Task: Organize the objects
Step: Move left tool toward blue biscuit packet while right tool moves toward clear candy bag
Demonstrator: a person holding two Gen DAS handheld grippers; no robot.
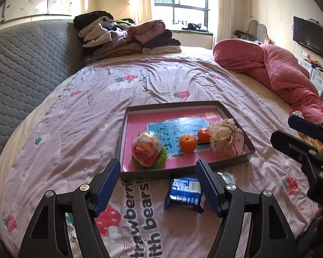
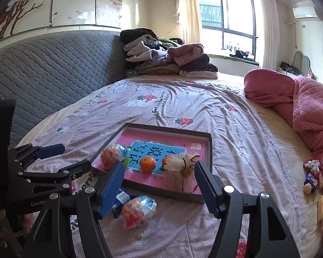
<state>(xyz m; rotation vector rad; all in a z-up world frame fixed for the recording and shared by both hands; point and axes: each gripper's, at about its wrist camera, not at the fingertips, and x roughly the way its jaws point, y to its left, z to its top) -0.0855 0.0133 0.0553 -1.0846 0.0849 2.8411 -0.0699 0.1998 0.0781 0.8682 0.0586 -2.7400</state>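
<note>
- Left tongs (image 1: 159, 182): open wide, empty, low over the bed (image 1: 75, 111).
- Blue snack packet (image 1: 184, 192): flat on the bedcover, just in front of the tray (image 1: 123, 137), between the left fingers but close against the right one; long axis roughly along the reach. Clearly nearer to the left tongs.
- Red-and-white wrapped snack (image 2: 138, 210): beside the blue packet, outside the tray.
- Right tongs (image 2: 158, 185): open also, holding nothing, aimed toward the tray with two oranges (image 2: 147, 164).
</note>
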